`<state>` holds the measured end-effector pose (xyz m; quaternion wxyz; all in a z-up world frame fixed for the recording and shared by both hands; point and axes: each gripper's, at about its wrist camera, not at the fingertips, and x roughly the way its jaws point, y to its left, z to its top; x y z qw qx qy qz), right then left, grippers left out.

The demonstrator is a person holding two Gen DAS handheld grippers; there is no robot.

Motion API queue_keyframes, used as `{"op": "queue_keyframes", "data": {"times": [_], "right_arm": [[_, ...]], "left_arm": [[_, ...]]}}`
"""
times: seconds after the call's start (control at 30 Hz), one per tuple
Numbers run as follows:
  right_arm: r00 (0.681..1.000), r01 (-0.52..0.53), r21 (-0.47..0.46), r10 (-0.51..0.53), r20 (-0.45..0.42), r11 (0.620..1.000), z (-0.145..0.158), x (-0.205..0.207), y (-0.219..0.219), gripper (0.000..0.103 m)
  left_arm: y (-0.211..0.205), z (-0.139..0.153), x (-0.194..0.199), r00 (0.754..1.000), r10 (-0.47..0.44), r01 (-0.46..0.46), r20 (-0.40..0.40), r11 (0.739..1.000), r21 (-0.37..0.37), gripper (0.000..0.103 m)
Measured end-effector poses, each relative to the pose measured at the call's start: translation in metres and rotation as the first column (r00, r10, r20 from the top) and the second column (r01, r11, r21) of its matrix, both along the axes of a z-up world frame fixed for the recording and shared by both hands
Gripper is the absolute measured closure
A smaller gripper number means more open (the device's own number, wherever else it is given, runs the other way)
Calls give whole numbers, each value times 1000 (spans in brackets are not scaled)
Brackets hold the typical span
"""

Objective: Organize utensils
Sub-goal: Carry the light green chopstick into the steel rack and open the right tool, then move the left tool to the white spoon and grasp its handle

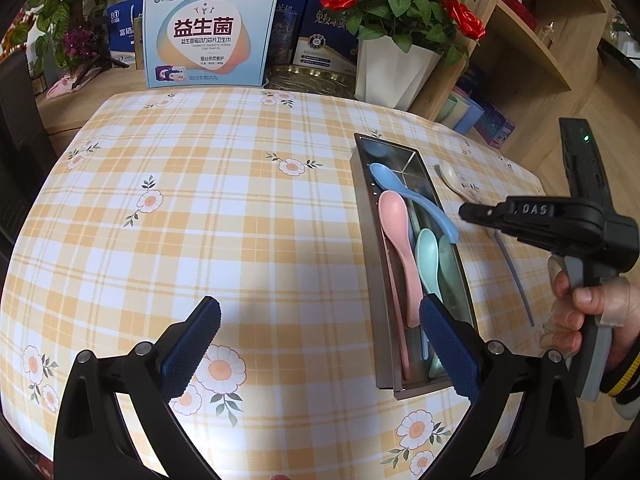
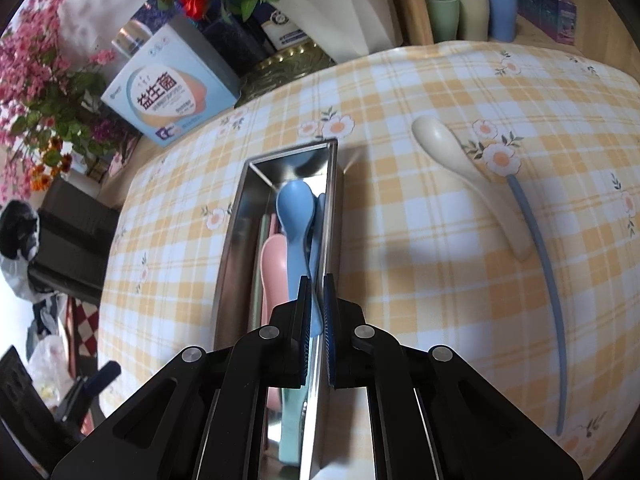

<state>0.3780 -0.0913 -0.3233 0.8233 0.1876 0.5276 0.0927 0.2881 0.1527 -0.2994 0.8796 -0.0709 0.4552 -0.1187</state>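
Note:
A long steel utensil box lies on the checked tablecloth. It holds a pink spoon, two mint-green spoons and a blue spoon whose handle rests over the box's right rim. My right gripper is nearly shut, its jaws on either side of the blue spoon's handle end. My left gripper is open and empty above the cloth, left of the box's near end. A cream spoon and a grey-blue chopstick lie right of the box.
At the table's far edge stand a white vase of red roses, a pale blue printed carton and dark blue boxes. Green, beige and blue cups sit beyond the table's right corner. A wooden shelf rises at the right.

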Motion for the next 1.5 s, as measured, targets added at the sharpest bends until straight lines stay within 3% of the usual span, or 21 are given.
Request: {"op": "queue_keyframes", "data": {"times": [0.4, 0.57, 0.83, 1.13, 1.37, 1.5], "right_arm": [[998, -64, -20, 64, -22, 998, -10, -4, 22, 97], [998, -63, -13, 63, 12, 998, 2, -7, 21, 97], [994, -6, -80, 14, 106, 997, 23, -22, -31, 96], [992, 39, -133, -23, 126, 990, 14, -50, -109, 95], [989, 83, -136, -65, 132, 987, -3, -65, -164, 95], [986, 94, -151, -71, 150, 984, -10, -70, -187, 95]], "left_arm": [[4, -6, 1, 1000, 14, -14, -19, 1000, -7, 6], [2, -3, 2, 1000, 12, -12, -17, 1000, -3, 6], [-22, 8, 7, 1000, 4, -4, -27, 1000, -1, 6], [-86, 26, 17, 999, -53, 54, -6, 998, 34, 7], [-138, 26, 32, 995, -85, 87, -43, 995, 48, 19], [-174, 23, 50, 993, -102, 105, -67, 993, 46, 34]]}}
